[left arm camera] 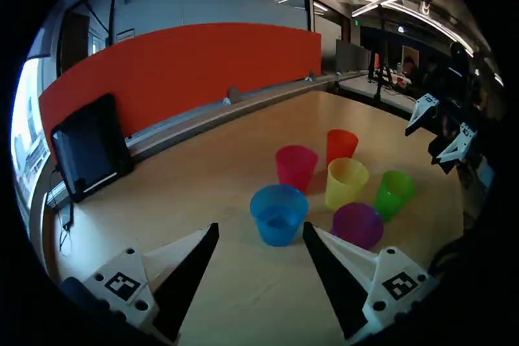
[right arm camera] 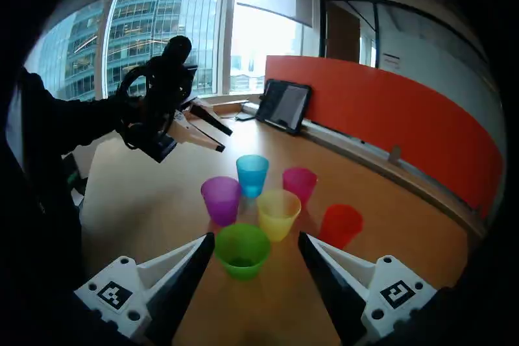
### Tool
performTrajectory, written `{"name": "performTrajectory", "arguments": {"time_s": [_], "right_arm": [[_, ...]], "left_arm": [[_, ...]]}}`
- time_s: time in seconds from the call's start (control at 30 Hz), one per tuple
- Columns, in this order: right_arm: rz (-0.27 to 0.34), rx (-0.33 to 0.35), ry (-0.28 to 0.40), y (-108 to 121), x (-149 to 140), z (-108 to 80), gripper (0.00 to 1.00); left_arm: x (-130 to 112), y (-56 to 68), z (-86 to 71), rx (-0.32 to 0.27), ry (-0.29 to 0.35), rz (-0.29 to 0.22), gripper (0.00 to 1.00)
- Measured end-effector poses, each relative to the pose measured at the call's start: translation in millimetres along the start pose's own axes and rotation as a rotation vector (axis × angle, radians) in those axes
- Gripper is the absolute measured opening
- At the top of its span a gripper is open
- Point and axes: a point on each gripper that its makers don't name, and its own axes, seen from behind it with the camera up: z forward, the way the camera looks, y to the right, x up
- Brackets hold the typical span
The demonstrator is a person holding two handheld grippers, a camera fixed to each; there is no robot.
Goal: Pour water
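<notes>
Blue cup (left arm camera: 279, 215) holding water (left arm camera: 280, 222), tall windows (right arm camera: 168, 28) beyond

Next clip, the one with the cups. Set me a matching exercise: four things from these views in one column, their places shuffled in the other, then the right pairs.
Things
1. blue cup
2. green cup
3. red cup
4. tablet

Places
a. nearest ahead of the open right gripper
b. stands tilted near the orange partition
c. nearest ahead of the open left gripper
d. at the back of the cluster in the left gripper view, beyond the yellow cup

Pairs: 1-c, 2-a, 3-d, 4-b
</notes>
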Motion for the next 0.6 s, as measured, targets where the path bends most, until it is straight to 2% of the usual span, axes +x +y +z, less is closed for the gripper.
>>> {"name": "performTrajectory", "arguments": {"time_s": [0.6], "right_arm": [[0.014,0.021,-0.058,-7.8,-39.2,14.4,1.00]], "left_arm": [[-27.8,11.7,25.1,-0.057,-0.092,0.027,0.96]]}}
